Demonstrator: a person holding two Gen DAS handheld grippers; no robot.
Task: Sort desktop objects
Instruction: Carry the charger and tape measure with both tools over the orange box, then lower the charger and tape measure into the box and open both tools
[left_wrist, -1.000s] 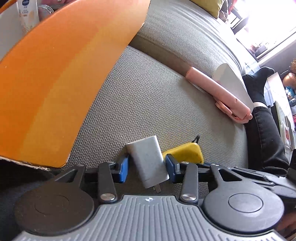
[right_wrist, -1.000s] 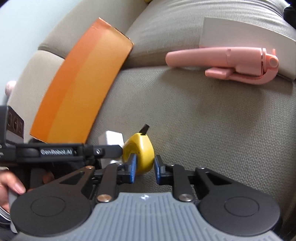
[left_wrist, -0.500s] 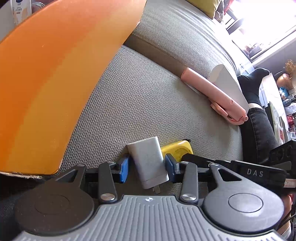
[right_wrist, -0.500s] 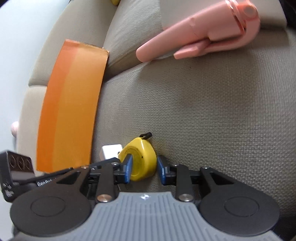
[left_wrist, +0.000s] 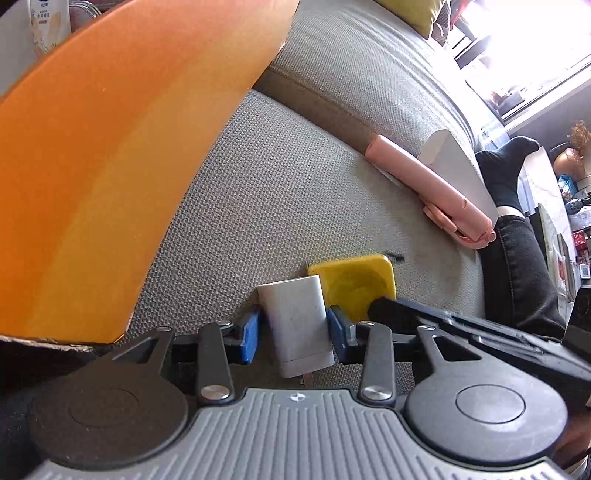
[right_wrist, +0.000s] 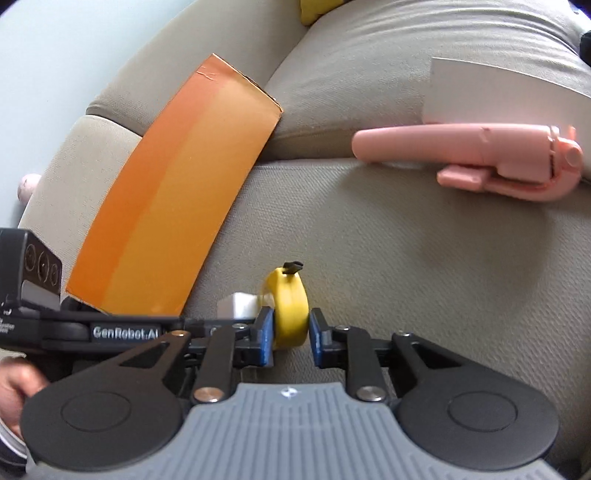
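My blue pads (right_wrist: 266, 332) matt, rubbery. Yellow tape measure (right_wrist: 290, 314) smooth glossy plastic. White charger (left_wrist: 295, 325) matt plastic. Sofa cushion (right_wrist: 443, 280) coarse woven cloth. Orange box (right_wrist: 177, 206) smooth cardboard, slight sheen.

Orange box (left_wrist: 110, 166) cropped by frame

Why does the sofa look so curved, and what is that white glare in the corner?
Left wrist view: fisheye lens bends the sofa seat and orange box; the window top right is blown out white. Right wrist view: same bending, even light, slight blur on the yellow tape measure.
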